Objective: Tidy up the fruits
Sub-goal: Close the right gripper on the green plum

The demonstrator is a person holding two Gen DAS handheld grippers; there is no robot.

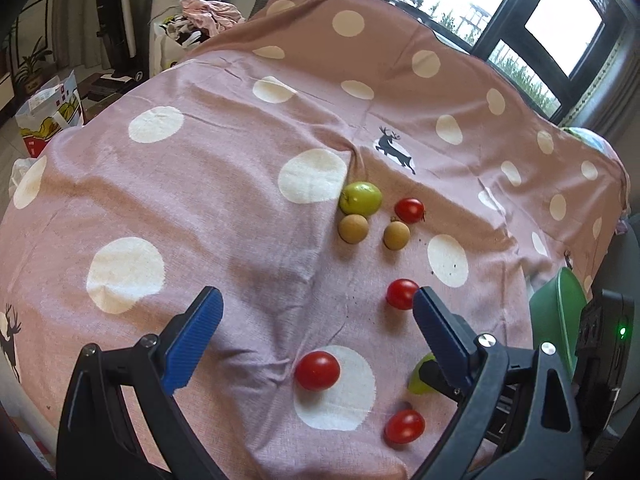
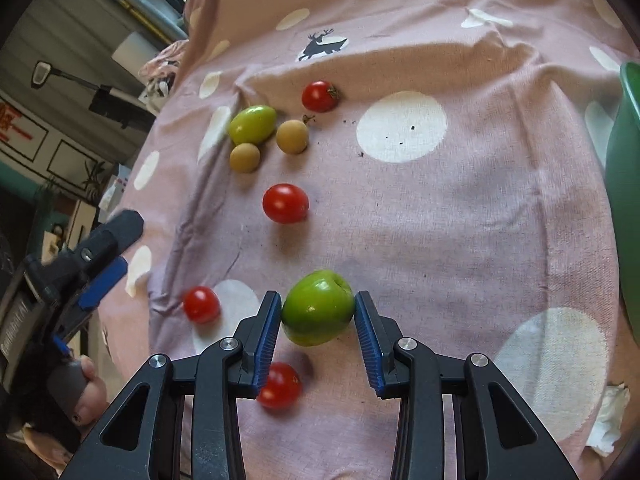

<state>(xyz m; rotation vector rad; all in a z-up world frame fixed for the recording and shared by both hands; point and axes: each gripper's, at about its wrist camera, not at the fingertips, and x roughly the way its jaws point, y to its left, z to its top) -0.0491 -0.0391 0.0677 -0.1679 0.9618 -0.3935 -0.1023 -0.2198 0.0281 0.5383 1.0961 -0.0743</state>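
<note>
Daylight comes through dark-framed windows behind a pink spotted cloth (deer printed on it); a paper bag stands on the floor.

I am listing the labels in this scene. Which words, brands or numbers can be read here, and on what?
None can be read with certainty.
White lettering on the black left gripper body: too blurred.
Red characters on the wall sign: cut off, unreadable.
Print on the white and red paper bag: too small.
</note>
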